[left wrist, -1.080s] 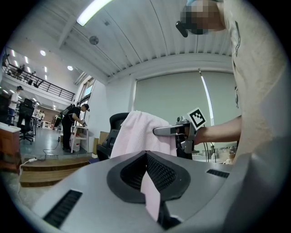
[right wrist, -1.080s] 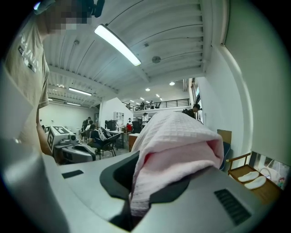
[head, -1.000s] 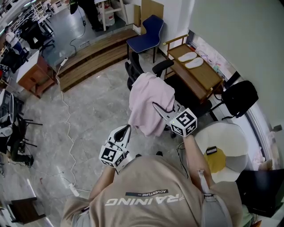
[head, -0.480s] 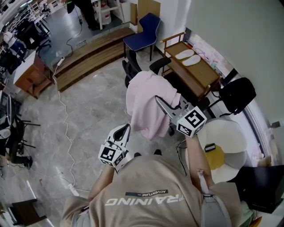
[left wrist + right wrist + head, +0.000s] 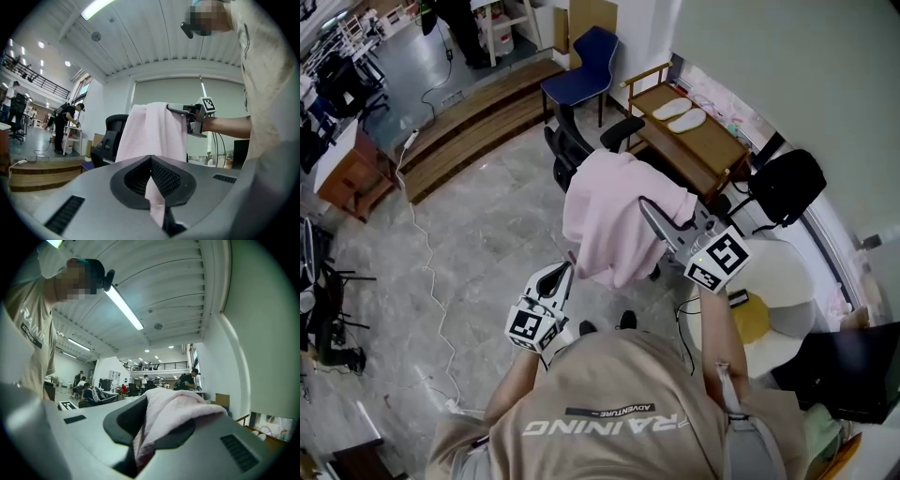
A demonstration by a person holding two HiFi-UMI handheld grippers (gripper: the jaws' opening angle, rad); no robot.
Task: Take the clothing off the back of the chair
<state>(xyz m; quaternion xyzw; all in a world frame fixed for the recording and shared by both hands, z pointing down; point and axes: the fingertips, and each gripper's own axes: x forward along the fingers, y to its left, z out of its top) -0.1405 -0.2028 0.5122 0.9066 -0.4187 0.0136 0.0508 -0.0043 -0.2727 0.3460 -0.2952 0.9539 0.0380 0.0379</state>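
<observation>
A pink garment point(image 5: 609, 220) hangs in front of me over the back of a black office chair point(image 5: 567, 150). My right gripper point(image 5: 647, 204) is shut on a bunched fold at the garment's upper right and holds it up high. The left gripper point(image 5: 569, 269) is lower and is shut on the garment's bottom edge. In the left gripper view a strip of pink cloth point(image 5: 157, 206) runs down between the closed jaws, and the right gripper point(image 5: 177, 108) shows at the garment's top. In the right gripper view a pink fold point(image 5: 171, 416) fills the jaws.
A wooden bench point(image 5: 712, 150) with two white insoles stands behind the chair, beside a blue chair point(image 5: 581, 70). A second black chair point(image 5: 783, 183) and a white round seat point(image 5: 787, 281) are at my right. Wooden steps point(image 5: 469, 117) and a white cable point(image 5: 427, 281) lie left.
My right gripper has risen with the garment's top edge, and the cloth has lifted with it. The left gripper has stayed where it was, on the hem.
</observation>
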